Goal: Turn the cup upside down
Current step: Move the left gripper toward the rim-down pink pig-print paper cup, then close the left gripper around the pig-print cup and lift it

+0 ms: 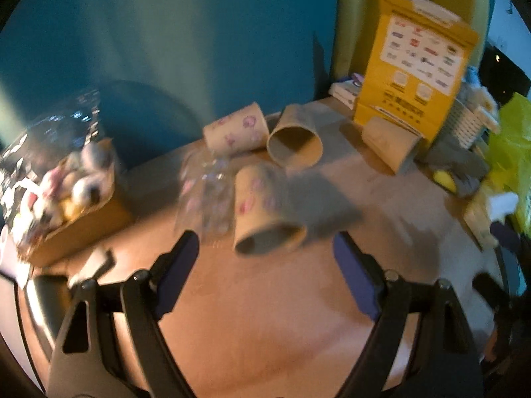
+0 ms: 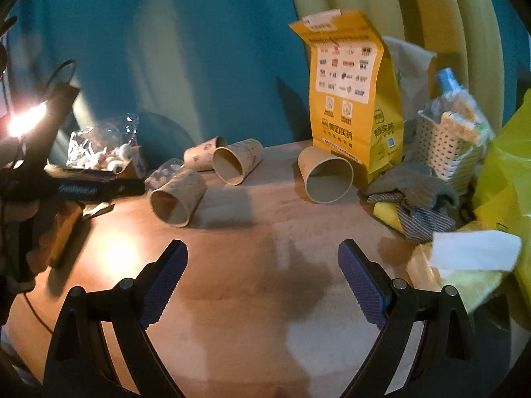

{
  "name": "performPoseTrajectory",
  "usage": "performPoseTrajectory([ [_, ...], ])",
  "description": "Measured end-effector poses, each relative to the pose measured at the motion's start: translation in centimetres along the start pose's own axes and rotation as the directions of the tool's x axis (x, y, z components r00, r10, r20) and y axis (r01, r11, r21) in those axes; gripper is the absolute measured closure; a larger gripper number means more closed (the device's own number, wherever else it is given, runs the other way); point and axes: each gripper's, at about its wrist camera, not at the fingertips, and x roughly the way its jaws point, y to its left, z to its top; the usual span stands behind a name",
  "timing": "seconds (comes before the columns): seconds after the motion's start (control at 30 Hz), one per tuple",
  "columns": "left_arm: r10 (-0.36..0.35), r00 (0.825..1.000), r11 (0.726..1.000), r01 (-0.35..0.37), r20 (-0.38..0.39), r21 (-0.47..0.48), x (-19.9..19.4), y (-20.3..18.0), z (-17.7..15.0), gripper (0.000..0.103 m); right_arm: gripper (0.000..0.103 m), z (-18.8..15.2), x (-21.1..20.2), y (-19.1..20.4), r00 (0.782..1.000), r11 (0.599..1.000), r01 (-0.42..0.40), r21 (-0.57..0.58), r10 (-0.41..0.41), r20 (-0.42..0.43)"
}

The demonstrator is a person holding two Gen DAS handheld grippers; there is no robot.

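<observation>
Several paper cups lie on their sides on the wooden table [image 1: 252, 315]. The nearest cup [image 1: 262, 212] has pink prints and lies with its mouth toward me, just beyond my open, empty left gripper [image 1: 265, 252]. Behind it lie a printed cup [image 1: 235, 131], a plain cup [image 1: 295, 139] and another plain cup [image 1: 388, 142]. In the right wrist view my right gripper [image 2: 262, 258] is open and empty, well short of the cups: one at left [image 2: 177, 197], two behind [image 2: 237, 161], one by the bag [image 2: 327, 175].
A clear plastic cup [image 1: 207, 195] lies left of the nearest cup. A yellow paper bag [image 2: 348, 99] stands at the back. A white basket [image 2: 444, 142], cloths [image 2: 411, 199] and a green bag [image 2: 504, 165] crowd the right. A cardboard box of small items [image 1: 66, 195] sits at left.
</observation>
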Motion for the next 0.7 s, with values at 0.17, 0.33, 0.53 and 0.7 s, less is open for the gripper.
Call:
performPoseTrajectory([
  [0.17, 0.036, 0.998, 0.999, -0.036, -0.051, 0.003, 4.4, -0.6, 3.5, 0.019, 0.009, 0.6, 2.9, -2.1, 1.000, 0.999, -0.004, 0.043, 0.005, -0.023],
  [0.33, 0.065, 0.991, 0.998, -0.063, -0.114, 0.020, 7.7, -1.4, 4.0, 0.019, 0.009, 0.8, 4.3, -3.2, 0.999, 0.997, -0.015, 0.071, 0.017, -0.027],
  [0.53, 0.068, 0.983, 0.998, -0.068, -0.169, 0.005, 9.9, -1.0, 3.2, 0.019, 0.009, 0.5, 5.1, -4.0, 0.999, 0.996, -0.031, 0.080, 0.035, -0.041],
  [0.7, 0.031, 0.979, 0.999, -0.033, -0.202, -0.007, 11.0, -1.3, 2.4, 0.039, 0.009, 0.5, 5.1, -4.3, 0.999, 0.995, -0.034, 0.091, 0.038, -0.036],
])
